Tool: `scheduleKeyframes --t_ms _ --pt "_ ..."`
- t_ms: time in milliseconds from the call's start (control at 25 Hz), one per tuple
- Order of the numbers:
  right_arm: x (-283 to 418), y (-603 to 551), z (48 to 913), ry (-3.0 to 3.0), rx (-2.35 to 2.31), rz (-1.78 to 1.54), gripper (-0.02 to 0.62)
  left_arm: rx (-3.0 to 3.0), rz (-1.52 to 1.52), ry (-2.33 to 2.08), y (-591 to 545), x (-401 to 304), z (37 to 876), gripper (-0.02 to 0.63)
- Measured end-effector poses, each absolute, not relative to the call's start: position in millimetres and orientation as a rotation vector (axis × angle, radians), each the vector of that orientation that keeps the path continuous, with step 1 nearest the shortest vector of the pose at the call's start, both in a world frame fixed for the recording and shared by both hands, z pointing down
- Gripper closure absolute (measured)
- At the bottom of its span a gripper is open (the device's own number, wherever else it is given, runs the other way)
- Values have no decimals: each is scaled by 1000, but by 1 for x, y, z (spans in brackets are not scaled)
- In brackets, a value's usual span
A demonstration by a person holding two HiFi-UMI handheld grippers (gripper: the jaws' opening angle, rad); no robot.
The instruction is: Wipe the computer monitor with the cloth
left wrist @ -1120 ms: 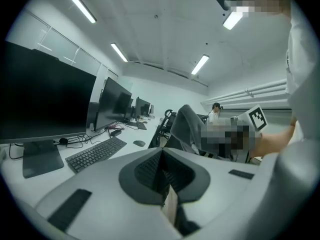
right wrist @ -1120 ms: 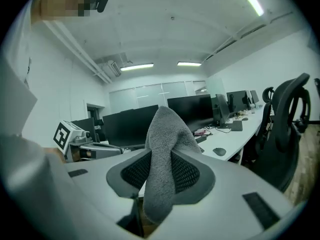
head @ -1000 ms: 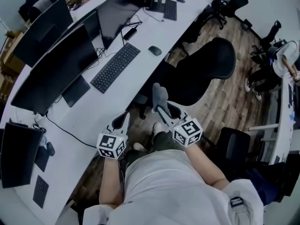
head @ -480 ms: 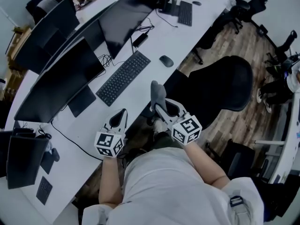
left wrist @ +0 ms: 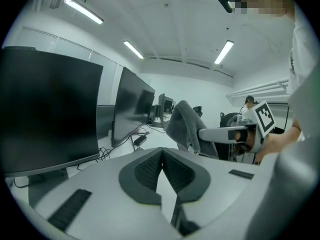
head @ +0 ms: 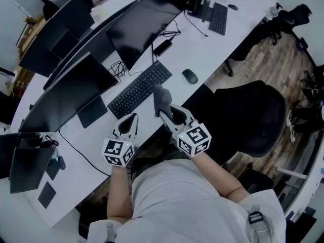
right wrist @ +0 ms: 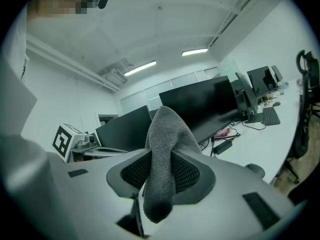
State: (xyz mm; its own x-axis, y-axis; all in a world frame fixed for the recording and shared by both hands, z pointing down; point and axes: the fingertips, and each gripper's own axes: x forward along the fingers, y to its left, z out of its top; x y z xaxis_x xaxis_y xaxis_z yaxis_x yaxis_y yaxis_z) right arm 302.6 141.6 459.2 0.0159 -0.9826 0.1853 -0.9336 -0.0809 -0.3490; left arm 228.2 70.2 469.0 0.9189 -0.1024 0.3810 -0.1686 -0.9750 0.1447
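While the right hand-held gripper (head: 166, 116) clamps the grey cloth (head: 161, 98) upright above the worktop (head: 212, 47) edge, the left hand-held gripper (head: 129, 121) is pinched together, empty. Now the monitor (head: 144, 27) waits at twelve o'clock: reach forward, present the cloth flat, press lightly.

I can't read a single word, number or brand anywhere from here. The nearest thing to a sign is the black-and-white square marker on each cube: one cube (head: 119, 152) on my left hand-held gripper (head: 130, 119), the other cube (head: 194, 139) on my right hand-held gripper (head: 165, 113). Those are block patterns, not letters or digits. The key legends on the keyboard (head: 140, 88) on the table (head: 205, 54) are too small for me to make out. The monitors (head: 66, 97) are dark, and nothing legible shows on the cloth (right wrist: 162, 159).
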Motion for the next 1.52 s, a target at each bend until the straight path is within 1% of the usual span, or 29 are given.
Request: scheduleKeyframes --t_ms 320,560,840,1520 --pt "308 106 454 2115 -2052 -597 476 2877 582 -278 54 232 470 609" --pt "304 72 450 2154 -2019 -605 476 2887 569 -289 27 218 460 609" --pt "303 20 426 2185 -1974 -550 476 2913 586 -286 -4 197 449 609" --pt "302 -79 375 2282 -1827 -438 476 2864 557 -484 -49 152 446 609"
